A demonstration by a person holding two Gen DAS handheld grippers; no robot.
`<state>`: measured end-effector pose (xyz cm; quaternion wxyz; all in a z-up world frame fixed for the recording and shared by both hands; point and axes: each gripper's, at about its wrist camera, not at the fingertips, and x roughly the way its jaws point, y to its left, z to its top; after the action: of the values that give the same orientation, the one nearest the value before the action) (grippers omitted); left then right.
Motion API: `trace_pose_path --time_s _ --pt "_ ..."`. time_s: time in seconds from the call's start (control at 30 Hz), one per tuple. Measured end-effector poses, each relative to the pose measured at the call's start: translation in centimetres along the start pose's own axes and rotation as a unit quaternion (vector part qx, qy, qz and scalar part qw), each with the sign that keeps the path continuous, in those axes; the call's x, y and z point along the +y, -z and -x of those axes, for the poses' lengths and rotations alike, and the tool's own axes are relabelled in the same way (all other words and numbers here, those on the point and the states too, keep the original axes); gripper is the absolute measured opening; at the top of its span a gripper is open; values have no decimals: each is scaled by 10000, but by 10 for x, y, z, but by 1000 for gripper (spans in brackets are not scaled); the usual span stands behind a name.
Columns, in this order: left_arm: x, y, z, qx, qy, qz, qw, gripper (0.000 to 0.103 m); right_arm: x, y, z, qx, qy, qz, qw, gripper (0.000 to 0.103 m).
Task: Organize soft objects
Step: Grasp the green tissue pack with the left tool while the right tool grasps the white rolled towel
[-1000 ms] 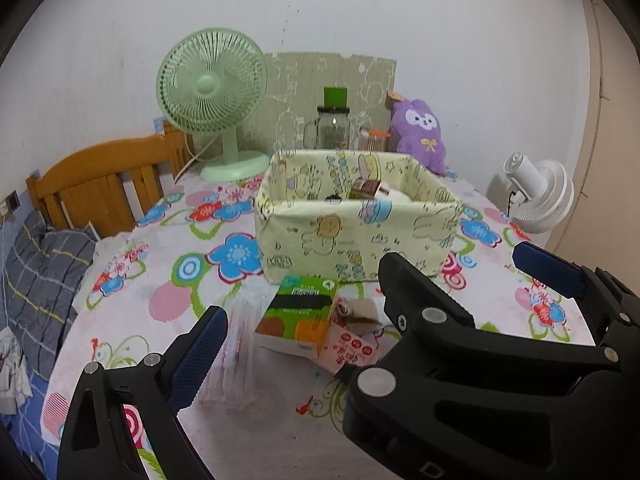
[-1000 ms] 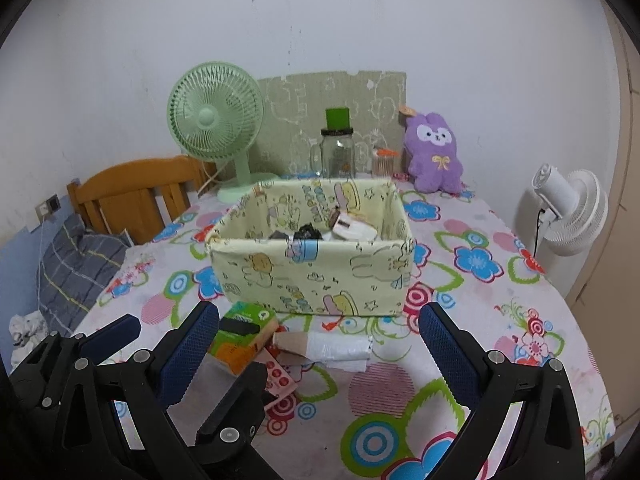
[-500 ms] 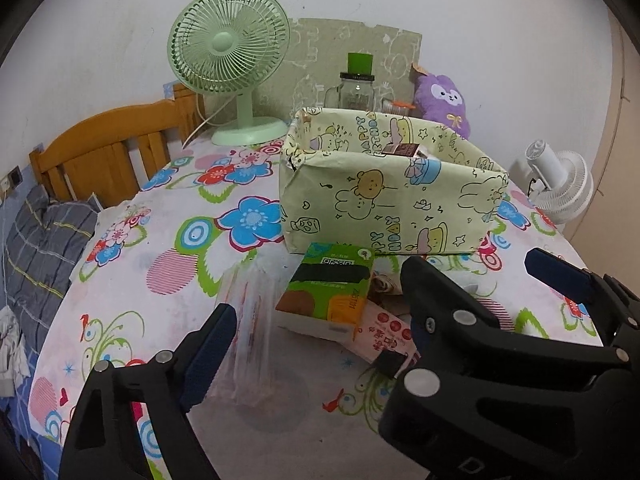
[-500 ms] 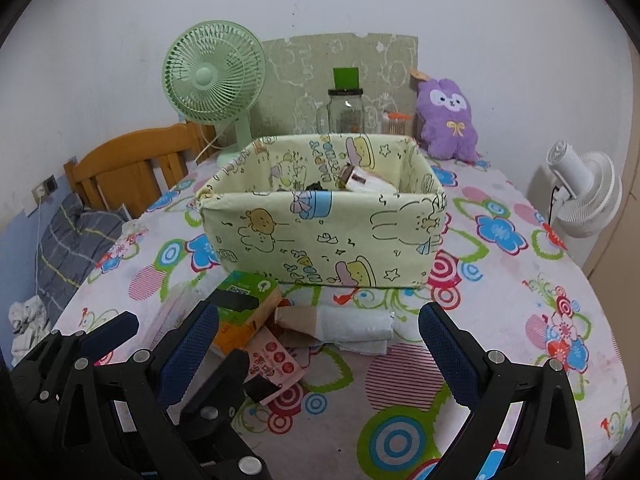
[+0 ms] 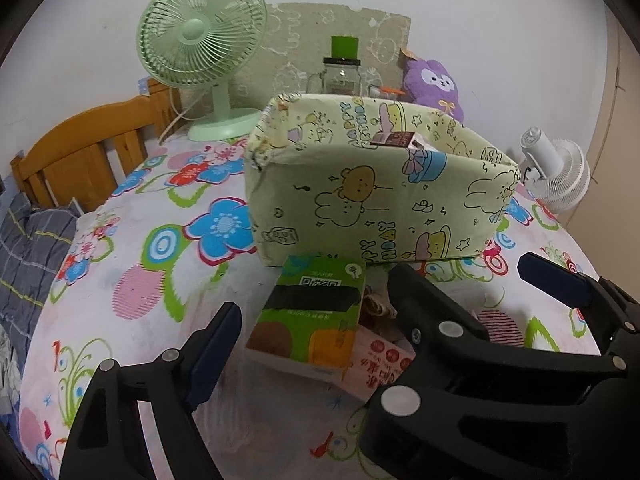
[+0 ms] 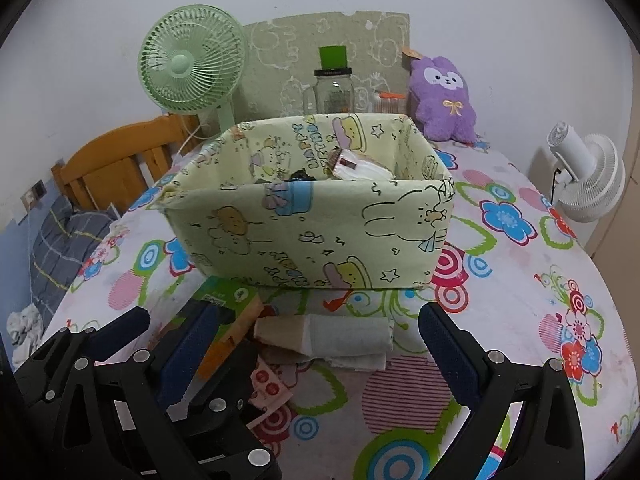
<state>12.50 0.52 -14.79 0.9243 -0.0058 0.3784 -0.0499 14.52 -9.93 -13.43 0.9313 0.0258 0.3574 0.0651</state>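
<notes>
A pale green cartoon-print fabric bin (image 5: 372, 196) (image 6: 312, 232) stands mid-table with small items inside. In front of it lie a green-and-orange tissue pack (image 5: 312, 316) (image 6: 228, 312), a folded white and beige cloth (image 6: 332, 338) and a pink-and-red printed packet (image 5: 380, 364) (image 6: 268, 388). My left gripper (image 5: 316, 336) is open, its fingers on either side of the tissue pack, just above the table. My right gripper (image 6: 316, 344) is open, low over the folded cloth. Each gripper's black frame shows in the other's view.
A green desk fan (image 6: 192, 68), a glass jar (image 6: 334, 92) and a purple plush (image 6: 444, 100) stand at the back by the wall. A white fan (image 6: 588, 176) is off the right edge. A wooden headboard (image 5: 88, 148) is on the left.
Both grippers have moved forward and down toward the items in front of the bin. The left gripper's fingers now flank the tissue pack. Both stay open.
</notes>
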Motion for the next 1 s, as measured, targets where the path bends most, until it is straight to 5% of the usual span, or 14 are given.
trace_pose_path --time_s 0.23,0.37,0.67,0.93,1.0 --pt "0 -3 -16 178 -70 -5 9998 74 -7 0 -15 224 18 -128 9997 101" --pt "5 -2 -23 298 -179 30 9994 59 -9 2 -25 381 19 -150 9992 101" --pt "1 -1 -25 345 -245 -24 9991 55 -13 3 -35 520 -7 -242 9984 100" --pt "-12 0 -29 434 -574 -296 9970 54 -15 7 -40 712 -76 -295 9970 79" --pt "-15 1 -29 452 -624 -313 9965 53 -17 9 -41 770 -16 -305 9966 66"
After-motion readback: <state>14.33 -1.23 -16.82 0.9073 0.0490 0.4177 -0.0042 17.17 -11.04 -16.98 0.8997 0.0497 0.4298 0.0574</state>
